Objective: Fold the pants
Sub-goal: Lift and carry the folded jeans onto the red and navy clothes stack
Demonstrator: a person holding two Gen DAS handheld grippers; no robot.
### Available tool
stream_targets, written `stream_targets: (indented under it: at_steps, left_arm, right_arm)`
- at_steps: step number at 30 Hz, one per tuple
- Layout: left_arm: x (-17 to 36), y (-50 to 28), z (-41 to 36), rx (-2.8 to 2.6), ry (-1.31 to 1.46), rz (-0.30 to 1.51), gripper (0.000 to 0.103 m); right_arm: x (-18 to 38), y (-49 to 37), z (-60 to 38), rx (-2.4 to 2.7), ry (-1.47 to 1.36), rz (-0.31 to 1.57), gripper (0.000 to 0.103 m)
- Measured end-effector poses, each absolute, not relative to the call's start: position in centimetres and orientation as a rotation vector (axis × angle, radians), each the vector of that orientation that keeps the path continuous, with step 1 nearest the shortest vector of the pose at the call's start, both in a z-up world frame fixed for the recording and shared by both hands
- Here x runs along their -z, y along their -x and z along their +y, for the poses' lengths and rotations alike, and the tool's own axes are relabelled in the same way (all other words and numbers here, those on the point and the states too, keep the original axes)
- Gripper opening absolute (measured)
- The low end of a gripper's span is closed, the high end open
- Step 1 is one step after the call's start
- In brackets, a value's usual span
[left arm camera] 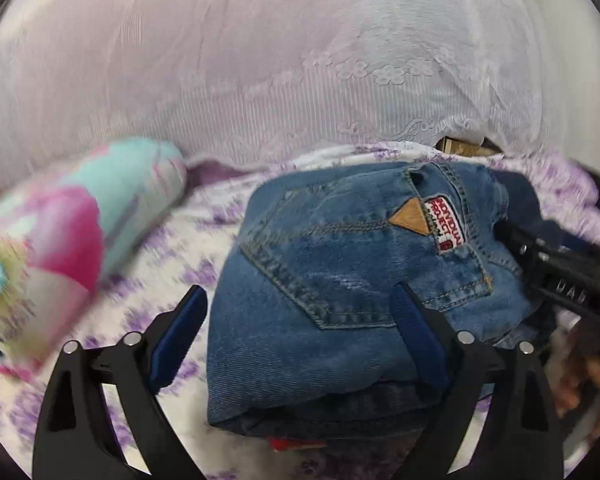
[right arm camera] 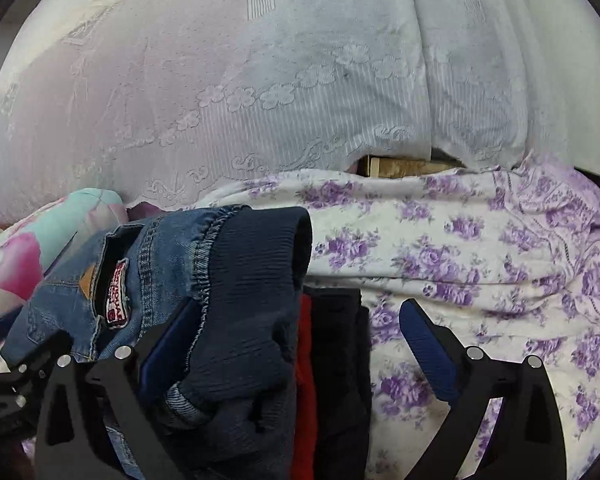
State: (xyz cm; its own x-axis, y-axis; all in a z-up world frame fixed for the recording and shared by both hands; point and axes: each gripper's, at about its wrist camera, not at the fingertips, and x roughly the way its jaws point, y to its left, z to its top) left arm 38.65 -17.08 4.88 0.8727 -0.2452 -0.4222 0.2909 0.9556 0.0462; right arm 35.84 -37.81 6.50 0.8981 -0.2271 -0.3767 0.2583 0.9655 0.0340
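Spread left tongs (left arm camera: 300, 316) and right tongs (right arm camera: 300, 328) flank folded jeans (left arm camera: 340, 280) on purple-flowered bedsheet (right arm camera: 480, 260).

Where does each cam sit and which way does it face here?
Left wrist: on the left tool, looking along its open fingers, tilted down at the folded jeans on the floral sheet; the right tool and part of a hand show at right.
Right wrist: on the right tool, open, over the jeans' dark waistband; the left tool's black frame shows at lower left.
Shared: jeans, floral sheet, the colourful pillow, the lace curtain.
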Motion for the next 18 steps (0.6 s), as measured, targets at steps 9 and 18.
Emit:
stream_targets:
  at_steps: [9, 18]
  left_arm:
    - [-4.7, -38.5, -16.6, 0.265, -0.083, 0.414, 0.098]
    - [-4.8, -37.9, -16.9, 0.232, -0.11, 0.383, 0.098]
  right_arm:
    - [-6.1, -35.0, -37.5, 0.264, -0.07, 0.323, 0.099]
    - [-6.3, -34.1, -36.9, 0.287, -0.037, 0.288, 0.099]
